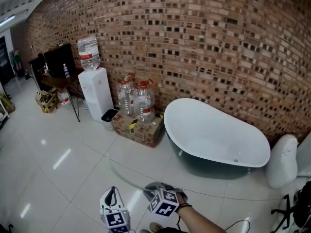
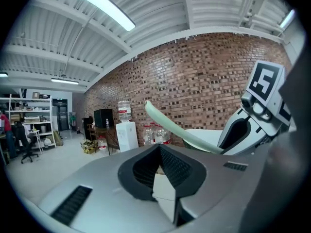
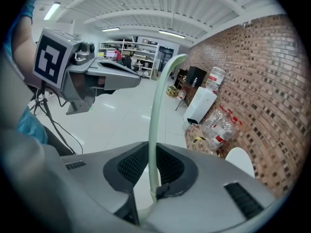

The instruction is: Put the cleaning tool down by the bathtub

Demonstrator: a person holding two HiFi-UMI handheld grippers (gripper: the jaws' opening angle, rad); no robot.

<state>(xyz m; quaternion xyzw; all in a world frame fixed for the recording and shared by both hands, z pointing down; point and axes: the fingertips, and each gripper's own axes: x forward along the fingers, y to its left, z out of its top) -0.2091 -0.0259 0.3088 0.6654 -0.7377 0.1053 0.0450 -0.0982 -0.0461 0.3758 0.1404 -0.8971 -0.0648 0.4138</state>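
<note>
My right gripper (image 3: 151, 150) is shut on the cleaning tool (image 3: 156, 115), a long thin pale green stick that rises out of the jaws and bends over at its far end. In the head view the stick (image 1: 127, 174) runs up and left from the right gripper (image 1: 149, 190) above the white floor. The left gripper (image 1: 112, 193) hovers beside it with nothing in it; its pads meet at the tips (image 2: 159, 147). The bathtub (image 1: 252, 152), white inside and dark outside, stands by the brick wall, well beyond both grippers.
A water dispenser (image 1: 95, 92) stands at the wall, with a black bin (image 1: 109, 115) and a cardboard box (image 1: 138, 128) carrying large water jugs beside it. A white toilet (image 1: 282, 161) is right of the tub. A desk (image 1: 58, 79) stands at the far left.
</note>
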